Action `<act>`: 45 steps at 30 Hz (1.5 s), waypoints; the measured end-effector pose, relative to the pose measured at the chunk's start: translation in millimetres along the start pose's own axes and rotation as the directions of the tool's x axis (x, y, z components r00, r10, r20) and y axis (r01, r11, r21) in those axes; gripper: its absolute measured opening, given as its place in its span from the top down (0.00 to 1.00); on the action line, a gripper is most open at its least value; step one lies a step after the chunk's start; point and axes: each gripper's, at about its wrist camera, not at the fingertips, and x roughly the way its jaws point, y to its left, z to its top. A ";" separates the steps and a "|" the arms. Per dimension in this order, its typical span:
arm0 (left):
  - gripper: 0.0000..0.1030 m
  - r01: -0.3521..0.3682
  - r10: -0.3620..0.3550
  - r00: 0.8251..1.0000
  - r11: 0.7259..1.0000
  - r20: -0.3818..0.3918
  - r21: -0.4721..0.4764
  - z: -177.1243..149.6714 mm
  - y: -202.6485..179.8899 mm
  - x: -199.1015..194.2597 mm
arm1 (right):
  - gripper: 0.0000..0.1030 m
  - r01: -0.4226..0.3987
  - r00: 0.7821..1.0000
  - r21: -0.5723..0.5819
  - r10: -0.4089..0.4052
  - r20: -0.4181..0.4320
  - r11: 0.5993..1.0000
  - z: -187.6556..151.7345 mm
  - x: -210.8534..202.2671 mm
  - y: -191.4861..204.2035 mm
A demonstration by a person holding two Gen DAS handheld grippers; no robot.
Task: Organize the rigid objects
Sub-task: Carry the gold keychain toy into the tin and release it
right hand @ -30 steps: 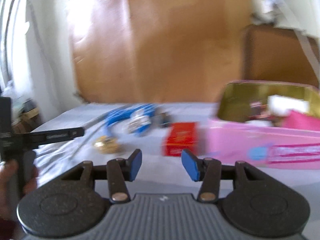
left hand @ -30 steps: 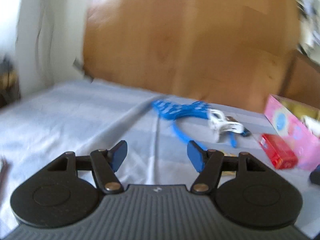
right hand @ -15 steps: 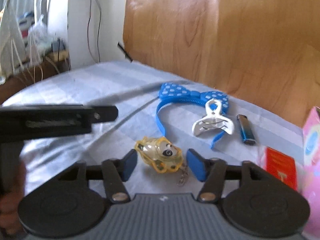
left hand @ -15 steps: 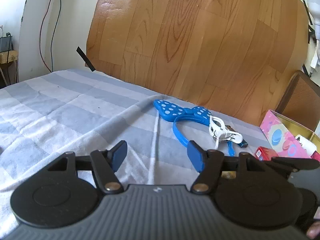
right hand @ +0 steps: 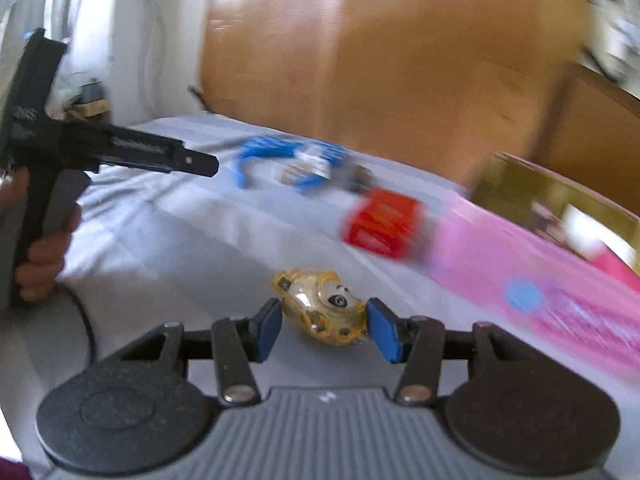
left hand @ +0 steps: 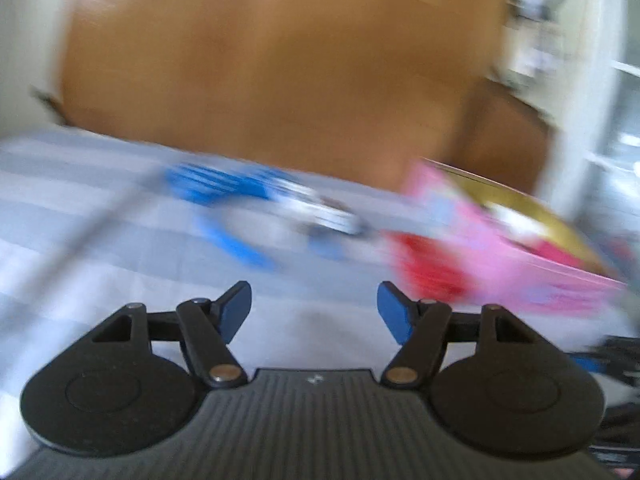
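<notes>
A yellow see-through toy with a panda face point(right hand: 324, 308) sits between the blue pads of my right gripper point(right hand: 324, 330), which is shut on it. The toy looks sharp while everything behind it is smeared. My left gripper point(left hand: 314, 312) is open over the striped cloth with nothing between its fingers. Further off lie a blue dotted headband point(left hand: 224, 188) point(right hand: 276, 148), a white clip point(left hand: 320, 208) and a red box point(left hand: 424, 268) point(right hand: 384, 220). A pink box point(left hand: 500, 240) point(right hand: 540, 264) with a gold inside stands at the right.
A grey-blue striped cloth point(right hand: 180, 240) covers the surface. A wooden board point(left hand: 280, 60) stands behind it. At the left of the right wrist view, a hand point(right hand: 44, 256) holds the handle of the left gripper. Both views are blurred.
The right gripper has come forward around the yellow toy and now holds it between its pads. The left view has swung right, bringing the pink box in.
</notes>
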 end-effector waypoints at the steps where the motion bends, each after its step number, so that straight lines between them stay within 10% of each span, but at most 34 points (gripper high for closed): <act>1: 0.31 0.063 -0.062 0.998 0.998 -0.031 0.015 -1.4 -16.4 2.8 | 0.54 0.024 1.000 0.021 -0.024 -0.004 0.999 -7.5 -8.1 -7.4; 7: 0.31 0.319 -0.299 0.925 0.947 -0.236 0.050 -17.0 -96.2 28.0 | 0.45 0.062 0.998 0.109 -0.063 0.007 0.992 -33.1 -35.6 -35.1; 14: 0.36 0.329 -0.294 0.904 0.942 -0.311 0.065 -32.9 -117.7 45.9 | 0.43 0.012 1.000 0.122 -0.011 -0.006 0.992 -37.7 -23.0 -38.8; 18: 0.57 0.379 -0.343 0.876 0.924 -0.339 0.043 -28.2 -124.6 47.2 | 0.52 -0.021 1.000 0.153 0.019 0.015 0.988 -41.2 -25.5 -41.2; 29: 0.55 0.327 -0.306 0.945 0.906 -0.116 0.271 60.0 -183.6 74.2 | 0.52 0.098 0.956 0.156 -0.137 0.261 0.983 22.2 -30.8 -88.8; 38: 0.54 0.264 -0.236 0.961 0.940 -0.148 0.217 69.4 -179.4 136.9 | 0.52 0.112 0.979 0.174 -0.139 0.153 0.978 51.2 36.5 -137.1; 45: 0.38 0.192 -0.174 0.980 0.958 -0.101 0.213 67.0 -177.1 133.7 | 0.41 0.237 0.954 0.221 -0.270 0.131 0.946 45.0 49.4 -152.0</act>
